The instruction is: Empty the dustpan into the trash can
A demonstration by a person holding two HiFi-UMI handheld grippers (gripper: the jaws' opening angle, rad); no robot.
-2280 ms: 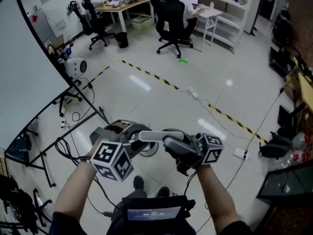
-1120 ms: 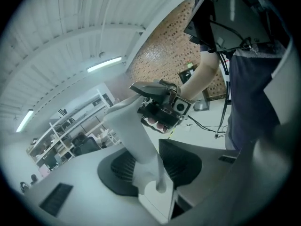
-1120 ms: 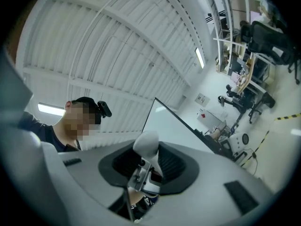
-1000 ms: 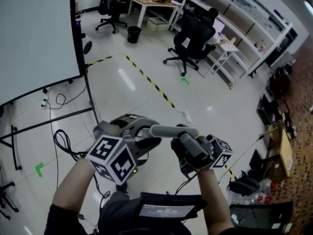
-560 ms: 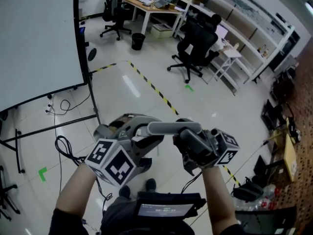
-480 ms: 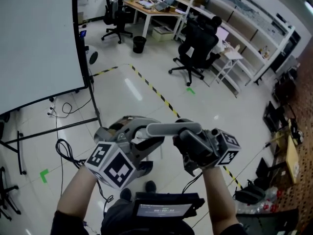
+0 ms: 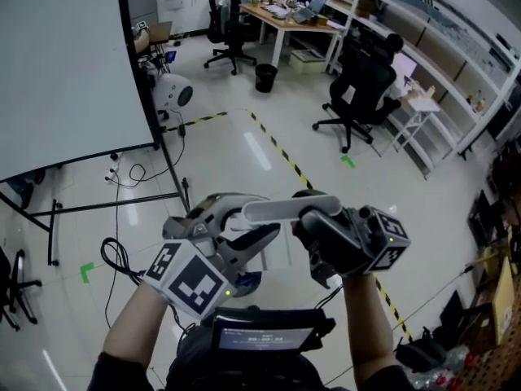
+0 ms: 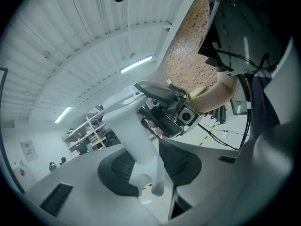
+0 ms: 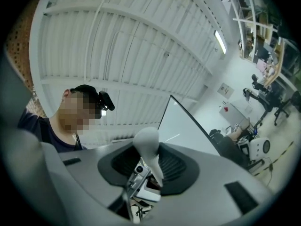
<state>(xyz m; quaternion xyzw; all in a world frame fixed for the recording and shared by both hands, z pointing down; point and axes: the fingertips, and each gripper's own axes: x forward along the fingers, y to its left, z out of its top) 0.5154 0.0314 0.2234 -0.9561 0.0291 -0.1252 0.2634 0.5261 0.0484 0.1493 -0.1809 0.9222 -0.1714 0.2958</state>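
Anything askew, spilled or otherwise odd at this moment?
Nothing is spilled or damaged. One oddity: the pale grey plastic handle is held level in mid-air, with the left tongs and right tongs both clamped on it, while the only small black bin in sight stands far off by the desks.

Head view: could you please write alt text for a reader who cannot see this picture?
From above, the left tongs and the right tongs are closed on one pale grey handle, level above a glossy office floor. A whiteboard stands at the left; yellow-black tape, desks and black chairs lie further away.
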